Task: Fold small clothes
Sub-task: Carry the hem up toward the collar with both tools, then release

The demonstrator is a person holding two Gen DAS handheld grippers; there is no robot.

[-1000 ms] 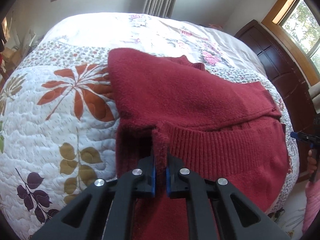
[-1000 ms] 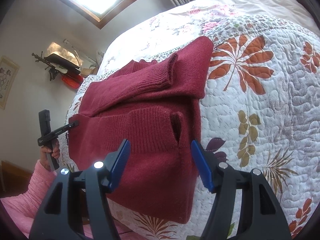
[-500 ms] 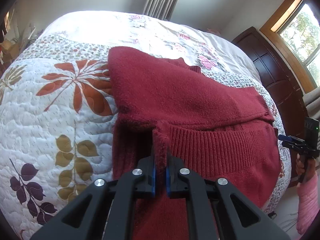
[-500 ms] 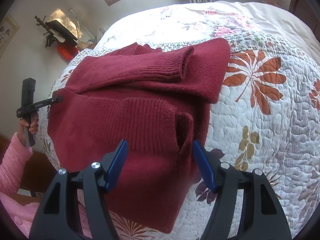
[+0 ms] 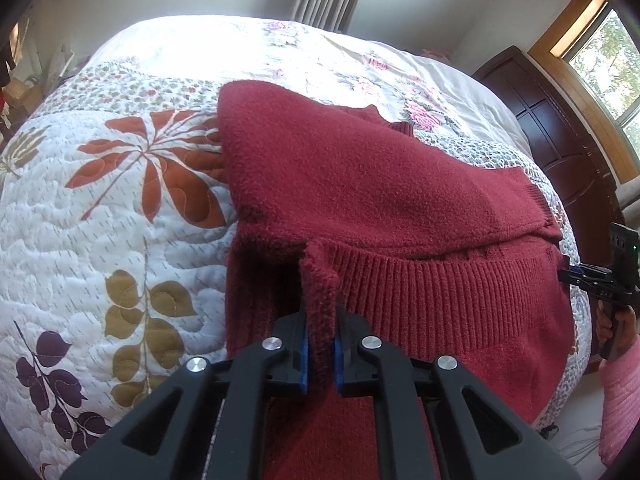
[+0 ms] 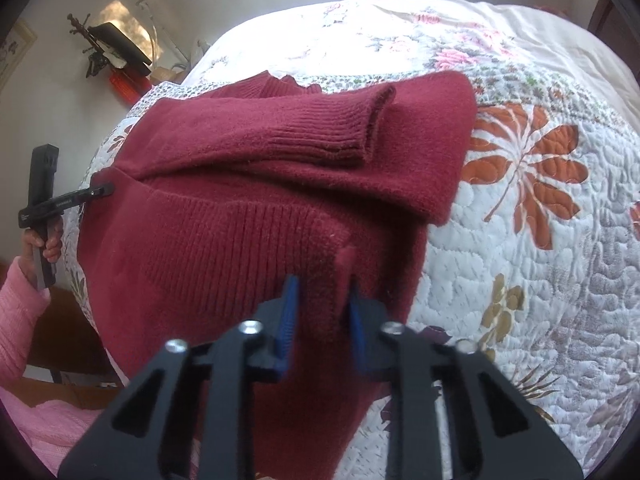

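Observation:
A dark red knitted sweater point(image 5: 360, 184) lies folded on the bed, a ribbed sleeve cuff point(image 6: 340, 128) laid across its top. My left gripper point(image 5: 320, 320) is shut on a pinched fold of the ribbed hem at one near corner. At the opposite near corner my right gripper point(image 6: 322, 312) has its blue pads point(image 6: 288, 312) drawn in against a raised fold of the sweater point(image 6: 240, 200). Each view shows the other gripper at the far hem corner: the right gripper point(image 5: 566, 275) and the left gripper point(image 6: 105, 189).
A white quilt point(image 5: 100, 220) with orange and purple leaf prints covers the bed point(image 6: 540, 260). Dark wooden furniture point(image 5: 560, 120) stands beyond the bed's right side. A person's pink sleeve point(image 6: 20, 320) shows at the near edge. A dark stand point(image 6: 108, 48) sits by the wall.
My right gripper moved forward over the sweater's near corner and its wide-open jaws closed onto a fold of fabric. The left gripper kept its hold and barely shifted.

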